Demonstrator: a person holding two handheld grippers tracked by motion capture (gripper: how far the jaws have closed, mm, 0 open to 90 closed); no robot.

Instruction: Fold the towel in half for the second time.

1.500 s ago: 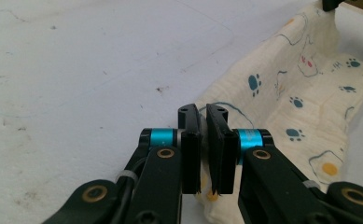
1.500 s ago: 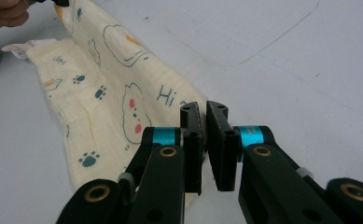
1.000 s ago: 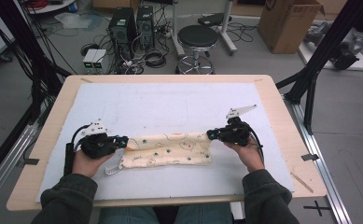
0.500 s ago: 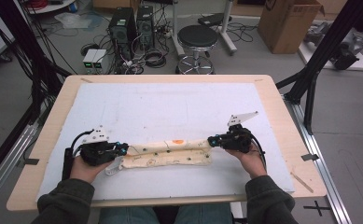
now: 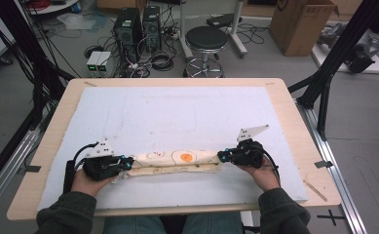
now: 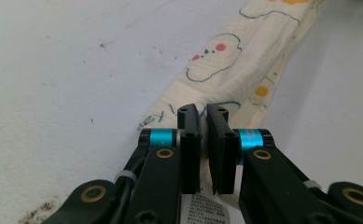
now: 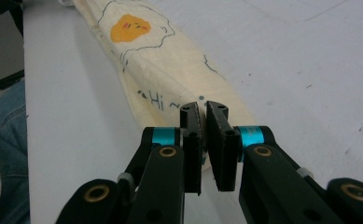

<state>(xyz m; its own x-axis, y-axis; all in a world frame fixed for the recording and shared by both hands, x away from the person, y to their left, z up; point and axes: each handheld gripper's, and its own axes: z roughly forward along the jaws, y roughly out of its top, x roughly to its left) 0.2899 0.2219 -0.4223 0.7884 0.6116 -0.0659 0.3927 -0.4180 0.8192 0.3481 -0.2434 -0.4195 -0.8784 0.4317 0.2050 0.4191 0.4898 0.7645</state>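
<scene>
A: While the cloth (image 5: 177,162) lies folded along the near surface (image 5: 177,112), where's your grip?

B: Your left gripper (image 5: 126,163) and right gripper (image 5: 222,156) fingers are clenched on its ends.

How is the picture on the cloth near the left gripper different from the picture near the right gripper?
Near the left gripper the cloth shows a blue-outlined cloud with pink dots; near the right gripper it shows a cloud-shaped outline with an orange blob inside. The right end also has "Hi" written in blue; writing at the left end is too cut off to read. Both grippers are shut on the cloth's ends.
</scene>
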